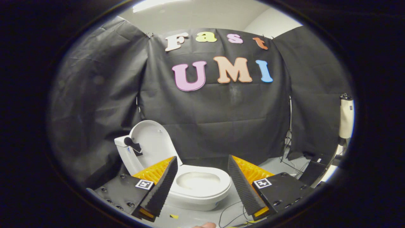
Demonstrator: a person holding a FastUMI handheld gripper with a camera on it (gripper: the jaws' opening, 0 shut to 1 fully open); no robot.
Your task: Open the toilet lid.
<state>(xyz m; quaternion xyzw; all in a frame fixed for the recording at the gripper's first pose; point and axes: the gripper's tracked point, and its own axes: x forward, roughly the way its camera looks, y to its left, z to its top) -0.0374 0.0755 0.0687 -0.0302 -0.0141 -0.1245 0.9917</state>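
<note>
- The tool (pixel 202 164) hangs released, fingers spread wide, grasping nothing.
- The toilet lid (pixel 151 142) already stands upright, beyond the fingers at eleven o'clock.
- The toilet bowl (pixel 199 186) sits between them, at twelve.

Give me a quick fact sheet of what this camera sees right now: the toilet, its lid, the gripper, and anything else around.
toilet: white toilet on a pale floor, just beyond the fingers
lid: lid raised, standing upright behind the bowl
seat: down, bowl open to view
gripper: gripper open, fingers spread wide, holding nothing, apart from the toilet
backdrop: black cloth wall behind the toilet
cables: thin wires on the floor beside the toilet
task state: lid looks already opened
</note>
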